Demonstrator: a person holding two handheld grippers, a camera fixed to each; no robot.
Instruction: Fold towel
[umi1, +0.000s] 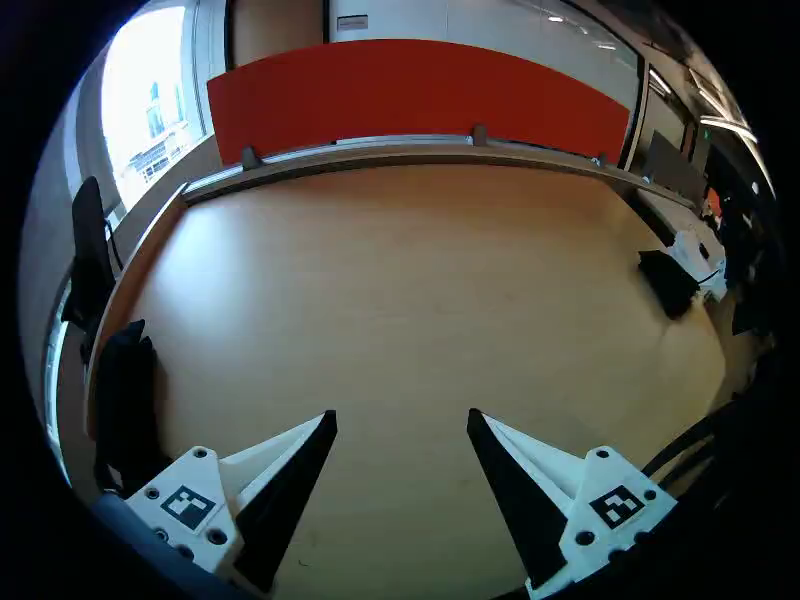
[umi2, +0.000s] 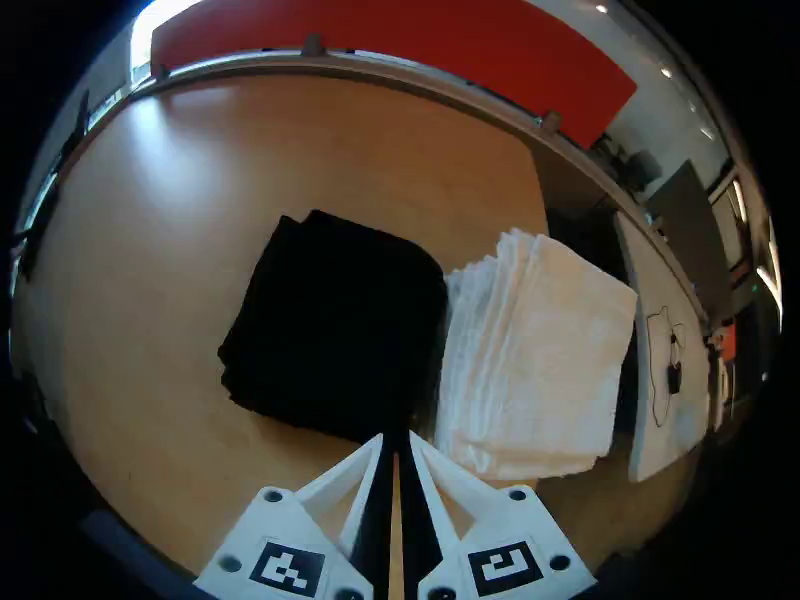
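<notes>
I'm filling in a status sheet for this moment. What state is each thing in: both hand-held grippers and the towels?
Left hand-held gripper: open, empty, over the bare table.
Right hand-held gripper: shut, gripping nothing.
Black towel: folded, lying flat on the table.
White towel: folded in many layers, lying flat beside the black one.

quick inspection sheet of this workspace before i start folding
surface: wooden table, bare around the stacks
job's things: black towel stack and white towel stack, folded, side by side
clutter: nothing seen
grippers: left gripper open over bare wood; right gripper shut, empty, by the stacks
cables: dark cable beside the left gripper
surroundings: red divider, window, black chair
</notes>
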